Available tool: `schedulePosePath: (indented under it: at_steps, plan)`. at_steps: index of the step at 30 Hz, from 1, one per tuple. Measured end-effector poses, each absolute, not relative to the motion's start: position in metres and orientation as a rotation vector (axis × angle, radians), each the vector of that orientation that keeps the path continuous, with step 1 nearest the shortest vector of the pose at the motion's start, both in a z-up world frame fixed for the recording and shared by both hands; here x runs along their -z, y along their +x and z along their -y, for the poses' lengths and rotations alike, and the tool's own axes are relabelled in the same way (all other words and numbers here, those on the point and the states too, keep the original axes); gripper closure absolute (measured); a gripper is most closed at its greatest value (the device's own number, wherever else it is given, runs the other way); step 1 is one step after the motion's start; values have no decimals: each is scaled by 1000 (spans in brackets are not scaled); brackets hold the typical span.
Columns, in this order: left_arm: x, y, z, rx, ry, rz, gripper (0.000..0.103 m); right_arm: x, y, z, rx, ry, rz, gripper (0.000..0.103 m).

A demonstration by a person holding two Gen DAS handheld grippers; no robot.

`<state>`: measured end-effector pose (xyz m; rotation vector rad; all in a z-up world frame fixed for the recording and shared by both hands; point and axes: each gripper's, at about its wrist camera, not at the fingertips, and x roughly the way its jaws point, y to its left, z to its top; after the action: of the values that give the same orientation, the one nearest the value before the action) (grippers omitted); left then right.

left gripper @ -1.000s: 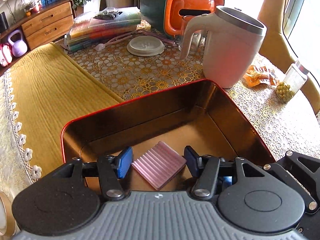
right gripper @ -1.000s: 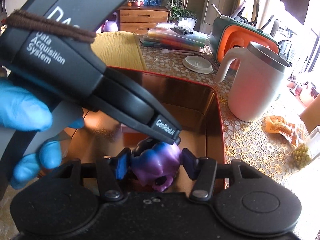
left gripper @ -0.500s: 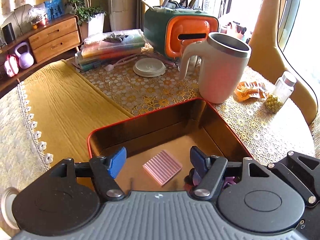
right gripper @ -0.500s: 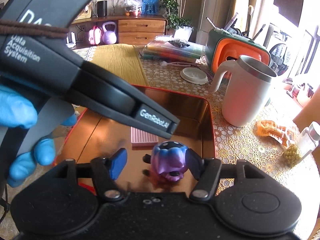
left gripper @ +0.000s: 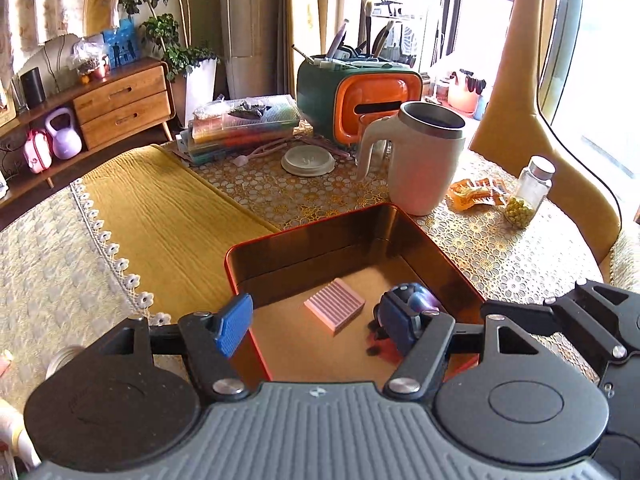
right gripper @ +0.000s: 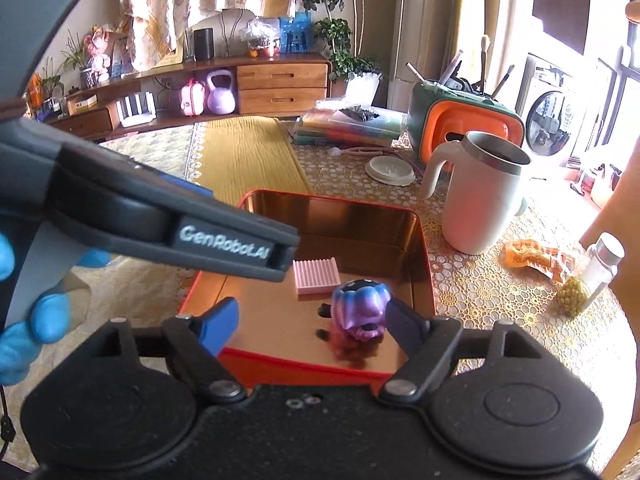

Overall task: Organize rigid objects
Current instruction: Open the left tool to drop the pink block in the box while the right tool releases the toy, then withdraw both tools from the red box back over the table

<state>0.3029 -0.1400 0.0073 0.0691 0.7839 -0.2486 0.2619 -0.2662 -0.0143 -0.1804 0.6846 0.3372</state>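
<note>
In the tin [right gripper: 424, 256], the purple toy [right gripper: 360, 308] lies beyond the right gripper's [right gripper: 312, 326] spread, just-widened fingers.

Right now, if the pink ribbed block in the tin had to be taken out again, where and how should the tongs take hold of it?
Probably from above, closing across two opposite straight edges. The pink block lies flat on the floor of the tin, so only its thin sides offer a hold. It sits apart from the purple toy and clear of the walls, leaving room for a finger on each side.

Home living room, sideboard [right gripper: 280, 82], houseplants [left gripper: 176, 56]
</note>
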Motion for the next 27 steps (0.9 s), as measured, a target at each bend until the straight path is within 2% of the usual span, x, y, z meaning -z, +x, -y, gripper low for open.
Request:
schedulePosePath:
  at_steps: [14,17,27]
  plan:
    - [-30,228,100,254,34,-722,33,1,211,258,-350,-125,-623,8]
    - [-34,211,90,246,24,-699,25,-1,201,254,-355,-108,-607,5]
    - [-38,161,50,187,-2,-633,19,-4,172,234,-401,-100,-565,1]
